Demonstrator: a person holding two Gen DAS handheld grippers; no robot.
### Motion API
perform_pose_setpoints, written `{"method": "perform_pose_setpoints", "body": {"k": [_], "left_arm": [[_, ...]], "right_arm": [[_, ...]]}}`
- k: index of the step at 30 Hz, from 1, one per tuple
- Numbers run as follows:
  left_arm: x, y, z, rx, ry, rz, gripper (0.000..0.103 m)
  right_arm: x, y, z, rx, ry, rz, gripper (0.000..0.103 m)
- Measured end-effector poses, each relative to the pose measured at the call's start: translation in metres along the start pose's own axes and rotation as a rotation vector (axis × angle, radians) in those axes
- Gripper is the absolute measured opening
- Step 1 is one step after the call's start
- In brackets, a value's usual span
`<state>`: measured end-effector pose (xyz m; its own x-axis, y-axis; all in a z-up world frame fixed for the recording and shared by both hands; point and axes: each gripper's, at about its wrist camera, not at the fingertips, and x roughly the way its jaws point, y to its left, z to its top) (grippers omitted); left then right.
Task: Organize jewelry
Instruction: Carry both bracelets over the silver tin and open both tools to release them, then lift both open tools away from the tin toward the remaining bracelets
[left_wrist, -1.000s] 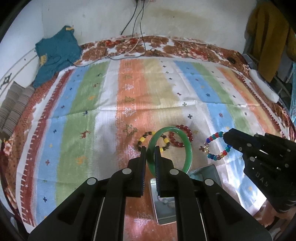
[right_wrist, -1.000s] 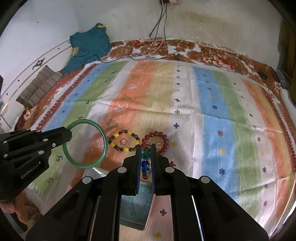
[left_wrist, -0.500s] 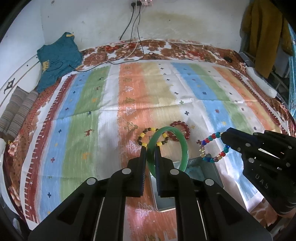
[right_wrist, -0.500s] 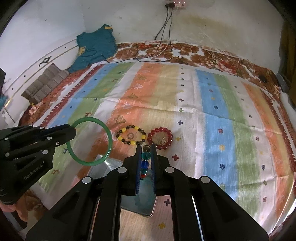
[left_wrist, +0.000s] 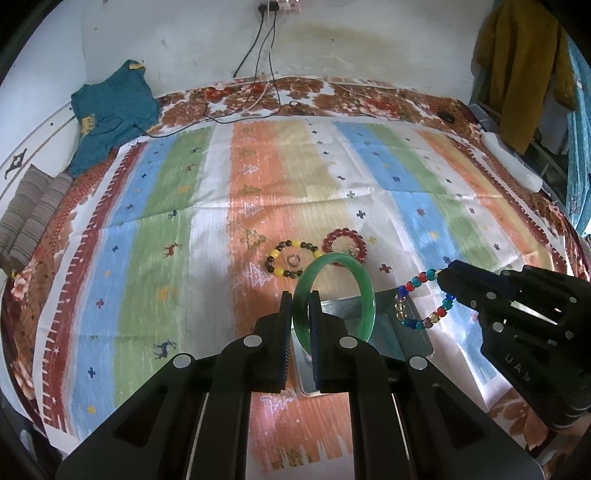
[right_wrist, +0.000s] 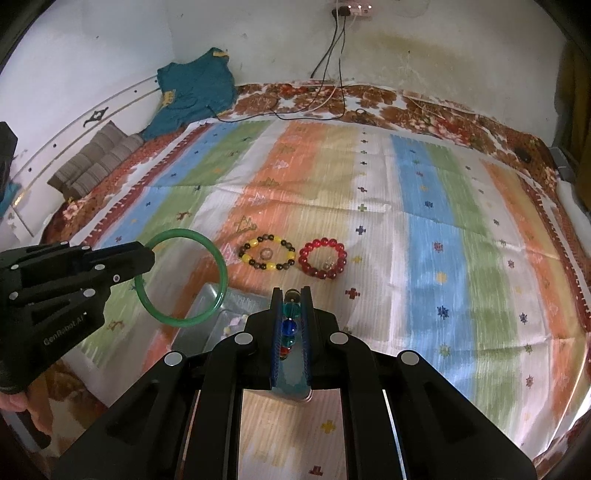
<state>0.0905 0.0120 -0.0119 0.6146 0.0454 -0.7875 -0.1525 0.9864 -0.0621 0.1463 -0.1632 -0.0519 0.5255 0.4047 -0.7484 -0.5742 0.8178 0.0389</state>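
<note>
Both grippers are loaded here. The left gripper (left_wrist: 300, 295) sits at the bottom centre of its own view, its ribbed black pads pinched on the rim of a smooth, glossy green bangle (left_wrist: 364, 288), a plain solid ring that looks like jade or glass. The bangle stands up on edge in the grip, hanging over a shiny rectangular metal tray (left_wrist: 410, 325) that lies on the cloth just below it.

In the right wrist view the right gripper (right_wrist: 291, 295) is at bottom centre, jaws nearly together and clamped on a multicolour beaded bracelet (right_wrist: 289, 326) made of round see-through beads in teal, blue and red. From the left view that same bracelet hangs as a loop at centre right, off the black fingertips.

Two more pieces lie flat on the cloth near the middle of the frame, just beside each other: a yellow and dark beaded bracelet (right_wrist: 266, 253) with a small ring (right_wrist: 266, 253) inside its circle, and a red beaded bracelet (right_wrist: 322, 257) of chunky, shiny round beads with some small piece inside I can't make out.

Everything sits on a woven striped cloth (right_wrist: 424, 206) in orange, blue, green and white with little cross motifs. A teal garment (right_wrist: 192, 92) is crumpled at the upper left by the wall.
</note>
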Motion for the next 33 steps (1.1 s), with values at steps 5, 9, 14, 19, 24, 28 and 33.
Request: {"method": "perform_pose_setpoints", "body": {"k": [5, 9, 14, 19, 24, 28, 33], "left_arm": [[-0.004, 0.0, -0.004, 0.0, -0.003, -0.006, 0.009], [-0.003, -0.004, -0.008, 0.009, 0.015, -0.009, 0.009], [0.004, -0.002, -0.011, -0.001, 0.042, 0.016, 0.013], [0.004, 0.007, -0.009, -0.03, 0.042, 0.046, 0.021], [0.006, 0.011, -0.008, -0.037, 0.047, 0.054, 0.03], [0.011, 0.014, -0.006, -0.031, 0.059, 0.073, 0.034], [0.018, 0.019, -0.002, -0.043, 0.07, 0.078, 0.045]], "right_arm": [[-0.001, 0.002, -0.004, -0.005, 0.008, 0.003, 0.01], [0.0, 0.003, -0.004, -0.013, 0.016, -0.004, 0.01], [0.012, -0.001, -0.008, -0.003, 0.075, -0.058, 0.011], [0.011, -0.006, -0.008, 0.01, 0.069, -0.086, 0.035], [0.014, -0.013, -0.007, 0.044, 0.085, -0.081, 0.036], [0.017, -0.02, -0.004, 0.063, 0.09, -0.088, 0.04], [0.022, -0.027, 0.001, 0.077, 0.098, -0.099, 0.046]]}}
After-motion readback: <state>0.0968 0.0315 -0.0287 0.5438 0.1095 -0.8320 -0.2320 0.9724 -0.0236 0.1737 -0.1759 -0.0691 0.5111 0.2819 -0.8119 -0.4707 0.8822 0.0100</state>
